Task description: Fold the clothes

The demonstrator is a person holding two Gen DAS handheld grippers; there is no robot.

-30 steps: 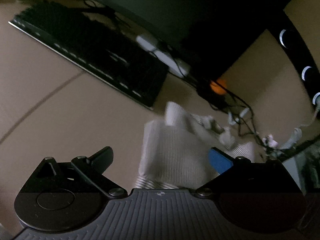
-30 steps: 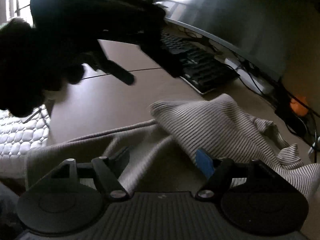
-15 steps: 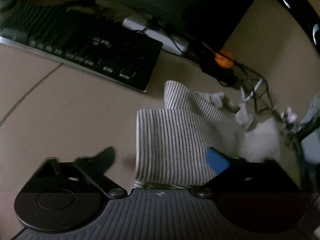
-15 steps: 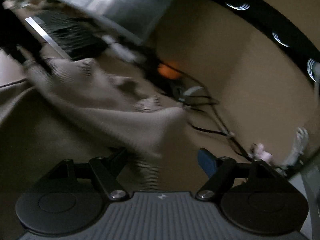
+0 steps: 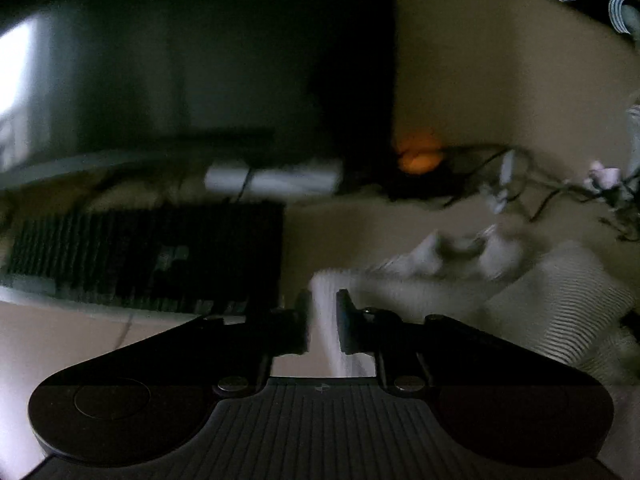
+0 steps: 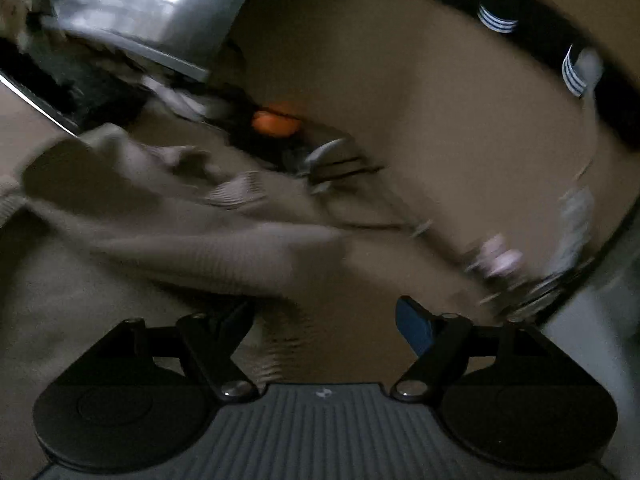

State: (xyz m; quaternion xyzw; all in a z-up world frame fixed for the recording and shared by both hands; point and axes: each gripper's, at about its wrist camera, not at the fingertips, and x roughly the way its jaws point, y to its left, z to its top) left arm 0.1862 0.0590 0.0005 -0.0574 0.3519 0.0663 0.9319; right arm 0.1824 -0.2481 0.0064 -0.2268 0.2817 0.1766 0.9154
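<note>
Dim desk setting, both views blurred. Left gripper: jaws have just been closing, now narrowed onto a folded edge of the striped garment running between them; whether the pads are fully pressing cannot be told. Beyond and to the right of these jaws the rest of the garment is lying bunched on the tan surface; a black keyboard is sitting ahead to the left. Right gripper: jaws have just been opening, standing wide, nothing held; striped cloth is lying between and below them, and a loose fold is extending ahead to the left. Cables and an orange object are lying further out. Judgement: the left pinch should be seated firmly, and the right should be taking the matching edge before any lifting.
</note>
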